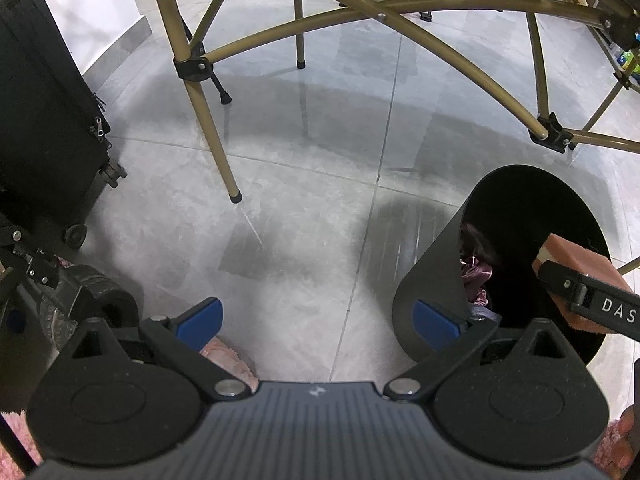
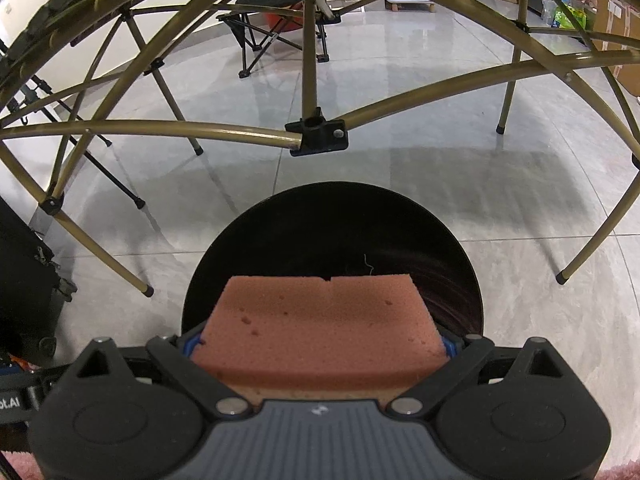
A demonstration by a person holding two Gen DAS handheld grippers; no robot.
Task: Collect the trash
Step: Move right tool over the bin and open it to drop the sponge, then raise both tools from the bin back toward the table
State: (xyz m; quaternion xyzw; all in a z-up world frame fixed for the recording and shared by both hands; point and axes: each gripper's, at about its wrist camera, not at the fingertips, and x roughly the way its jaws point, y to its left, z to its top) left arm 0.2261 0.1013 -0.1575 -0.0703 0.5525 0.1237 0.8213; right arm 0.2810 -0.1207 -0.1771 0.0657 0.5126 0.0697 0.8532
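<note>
My right gripper (image 2: pixel 320 346) is shut on a pink-brown sponge (image 2: pixel 320 320) and holds it over the open mouth of a round black trash bin (image 2: pixel 460 248). The same sponge (image 1: pixel 580 256) and bin (image 1: pixel 432 280) show at the right of the left wrist view, with purple crumpled trash (image 1: pixel 476 280) and dark hair-like stuff inside the bin. My left gripper (image 1: pixel 316 324) is open and empty above the grey tiled floor, just left of the bin.
Gold folding-table legs (image 1: pixel 212 132) and cross bars (image 2: pixel 200 130) stand over the floor behind the bin. A black wheeled case (image 1: pixel 44 120) stands at the left. A pink fluffy rug (image 1: pixel 228 356) lies under my left gripper. A folding chair (image 2: pixel 276 28) stands far back.
</note>
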